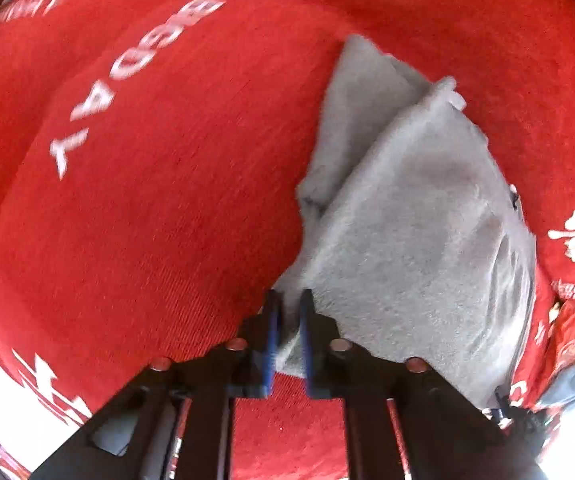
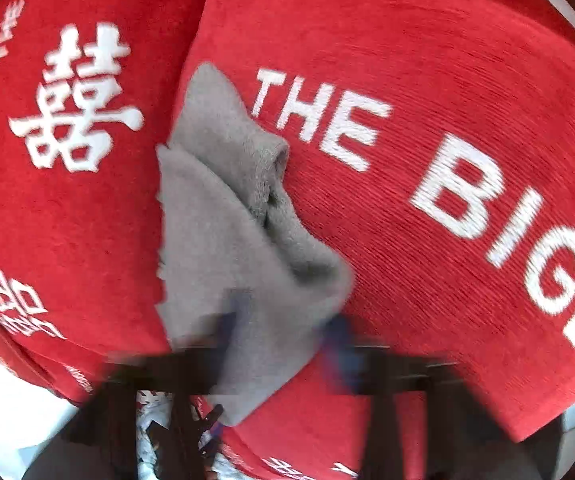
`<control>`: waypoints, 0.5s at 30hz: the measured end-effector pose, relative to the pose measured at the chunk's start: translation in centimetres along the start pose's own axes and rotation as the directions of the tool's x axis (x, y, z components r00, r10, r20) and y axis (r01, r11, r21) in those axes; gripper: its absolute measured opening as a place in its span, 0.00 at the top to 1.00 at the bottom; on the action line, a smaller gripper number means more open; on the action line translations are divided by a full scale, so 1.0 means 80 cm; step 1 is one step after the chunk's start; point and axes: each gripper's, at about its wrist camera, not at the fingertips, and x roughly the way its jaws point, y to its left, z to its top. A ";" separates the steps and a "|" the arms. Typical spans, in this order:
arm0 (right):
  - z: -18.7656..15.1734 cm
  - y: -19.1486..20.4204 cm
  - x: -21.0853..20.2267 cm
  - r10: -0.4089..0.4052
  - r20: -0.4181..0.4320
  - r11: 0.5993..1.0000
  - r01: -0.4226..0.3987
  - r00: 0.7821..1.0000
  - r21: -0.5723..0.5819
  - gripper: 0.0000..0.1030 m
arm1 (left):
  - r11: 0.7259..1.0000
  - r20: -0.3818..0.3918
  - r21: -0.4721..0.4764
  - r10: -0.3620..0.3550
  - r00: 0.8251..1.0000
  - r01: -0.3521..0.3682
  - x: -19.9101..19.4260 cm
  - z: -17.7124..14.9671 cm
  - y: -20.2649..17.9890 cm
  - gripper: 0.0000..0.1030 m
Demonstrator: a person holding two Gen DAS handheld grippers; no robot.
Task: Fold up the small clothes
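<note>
Lying lengthwise away from both tools, grey cloth (image 1: 415, 216), left tool (image 1: 287, 344) pinching its corner, right tool (image 2: 283, 344) too blurred to tell.

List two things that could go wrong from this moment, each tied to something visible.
The left gripper pinches only a corner of the grey cloth, so it could slip out. The cloth's upper layer lies askew, so the fold may end uneven. The right gripper is motion-blurred; its grip cannot be judged.

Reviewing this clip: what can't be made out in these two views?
- Right wrist view: right tool smeared by motion blur; open or shut on the grey cloth unclear.
- Left wrist view: cloth's far right edge blurred.
- Both views: white lettering on the red fabric cut off by the frame edge.
</note>
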 end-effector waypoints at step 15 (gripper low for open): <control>0.014 0.040 0.002 -0.324 -0.061 0.874 0.274 0.944 -0.402 0.83 | 0.959 0.058 0.254 0.116 0.992 -0.127 -0.019 -0.040 -0.013 0.93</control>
